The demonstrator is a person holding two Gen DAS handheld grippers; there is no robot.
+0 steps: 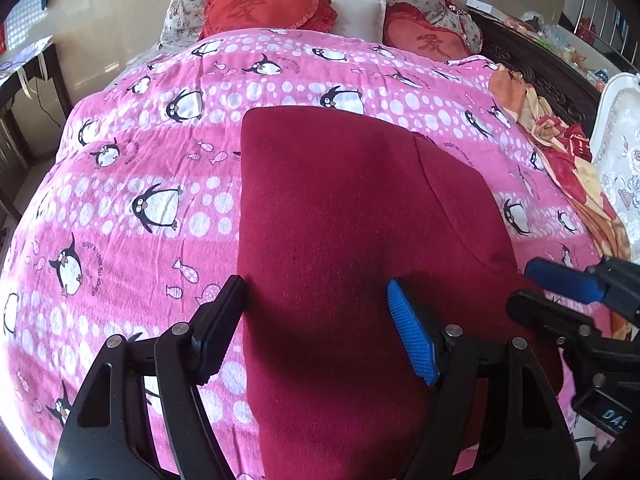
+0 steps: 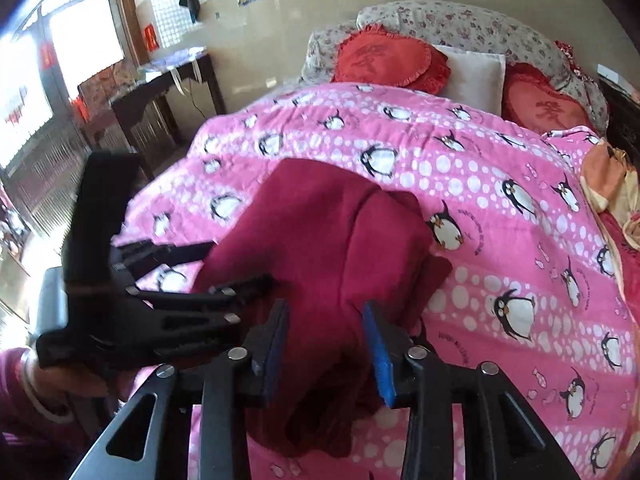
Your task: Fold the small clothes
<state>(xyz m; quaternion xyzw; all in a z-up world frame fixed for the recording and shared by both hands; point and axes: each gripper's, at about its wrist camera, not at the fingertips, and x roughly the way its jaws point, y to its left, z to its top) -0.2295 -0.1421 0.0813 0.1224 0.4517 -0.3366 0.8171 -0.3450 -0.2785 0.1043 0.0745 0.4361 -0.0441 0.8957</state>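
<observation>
A dark red garment of soft, fuzzy knit is laid on a pink bedspread printed with penguins, fish and white dots. From the left wrist view, the garment is seen as a broad, smooth panel with a straight far edge and a straight left edge; a seam or folded edge is traced from its upper right down toward the lower right, where a second layer is shown beside the main panel. From the right wrist view, the same cloth is seen less flat: it is bunched and raised in the middle, with a crease down its length and a loose flap spread to the right.

The left gripper is held over the near part of the garment with its jaws standing wide apart; its left finger is placed at the cloth's left edge, the blue pad of the other over the red fabric, and nothing is pinched. The right gripper is held with its jaws partly apart; red cloth lies between the pads, but no pressing on it can be made out.

Two red heart-shaped cushions and a white pillow are set at the head of the bed.
</observation>
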